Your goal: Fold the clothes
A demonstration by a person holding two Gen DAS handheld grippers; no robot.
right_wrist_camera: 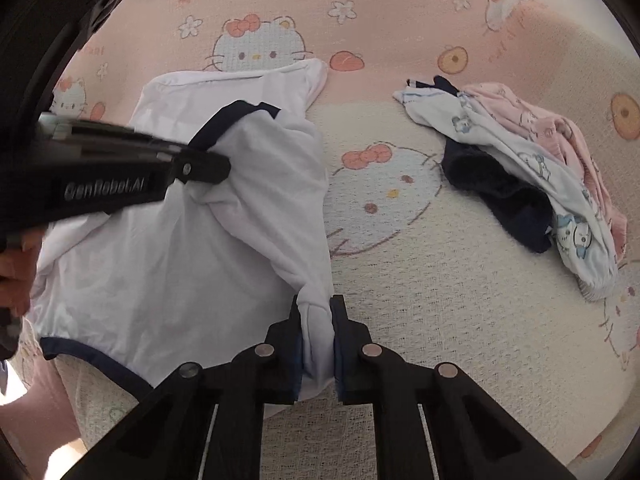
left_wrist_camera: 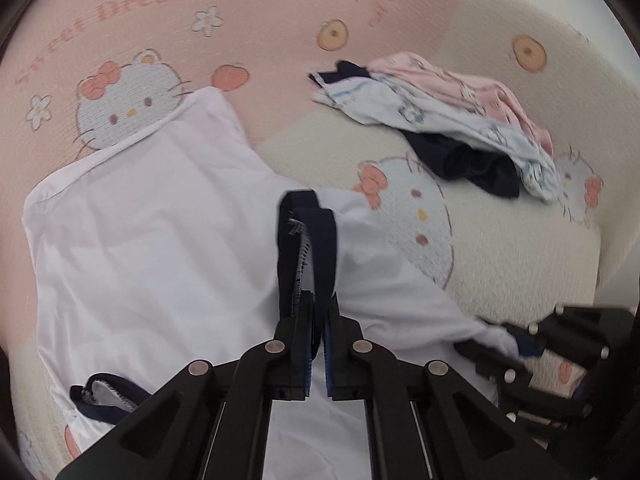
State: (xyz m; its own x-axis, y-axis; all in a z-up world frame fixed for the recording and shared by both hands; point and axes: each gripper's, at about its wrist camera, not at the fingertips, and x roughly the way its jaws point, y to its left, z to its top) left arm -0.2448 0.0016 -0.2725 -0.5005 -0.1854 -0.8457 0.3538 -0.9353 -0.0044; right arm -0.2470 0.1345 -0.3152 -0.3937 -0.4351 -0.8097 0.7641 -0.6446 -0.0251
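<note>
Gripping white garment (right_wrist_camera: pixel 180 240) | left tongs (left_wrist_camera: pixel 316 300) clamp navy-trimmed sleeve, right tongs (right_wrist_camera: pixel 316 312) clamp hem corner nearer clothes pile (right_wrist_camera: pixel 520 168) | garment runs away from both tongs

Bed surface covered by a pink-and-cream cartoon-cat blanket (right_wrist_camera: pixel 420 280). Lying directly on it: a white garment with navy trim (right_wrist_camera: pixel 180 248), spread at left; a heap of clothes (right_wrist_camera: pixel 532 172) (pink, pale printed, navy), well apart at right.

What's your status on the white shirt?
Left claw shut on navy trim. Right claw shut on white shirt edge. Clothes pile apart, not in the way.
</note>
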